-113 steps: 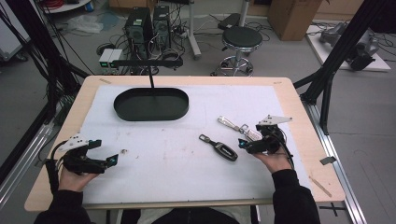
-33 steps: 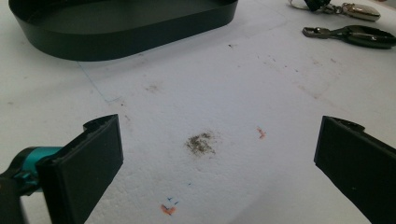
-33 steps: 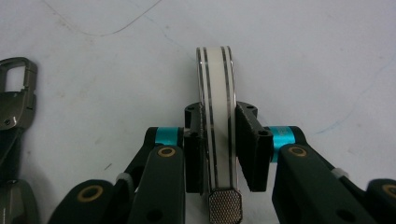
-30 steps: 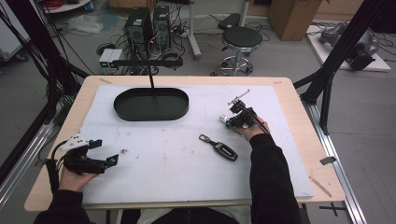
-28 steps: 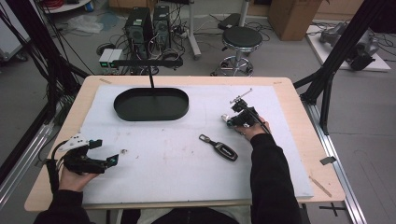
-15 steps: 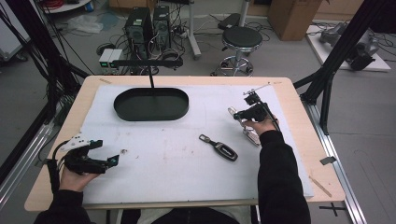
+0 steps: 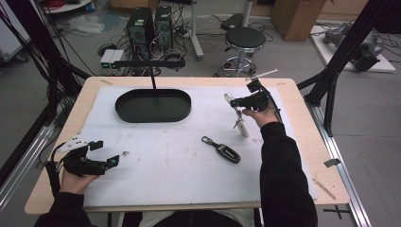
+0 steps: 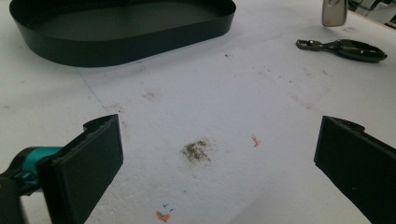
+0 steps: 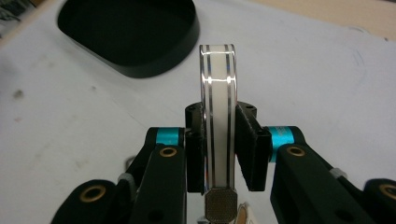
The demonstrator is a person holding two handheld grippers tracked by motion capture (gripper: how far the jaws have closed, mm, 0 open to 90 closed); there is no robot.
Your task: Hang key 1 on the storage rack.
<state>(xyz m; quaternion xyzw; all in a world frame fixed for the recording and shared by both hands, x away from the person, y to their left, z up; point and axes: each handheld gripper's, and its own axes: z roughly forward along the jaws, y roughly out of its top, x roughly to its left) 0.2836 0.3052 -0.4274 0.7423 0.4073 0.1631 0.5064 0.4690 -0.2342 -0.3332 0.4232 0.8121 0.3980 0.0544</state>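
White foam mat, black tray at 11 o'clock: right gripper clamped on silver-white key fob, lifted at 2 o'clock; left gripper open, idle; dangling tag likely to swing, loosening thin edge-on grip.

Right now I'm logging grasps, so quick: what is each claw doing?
Left claw: open, holding nothing, above the white mat.
Right claw: closed on the white key fob, lifted off the mat.

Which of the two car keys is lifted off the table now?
The white key fob, clamped in the right gripper. The black key fob lies flat on the white mat.
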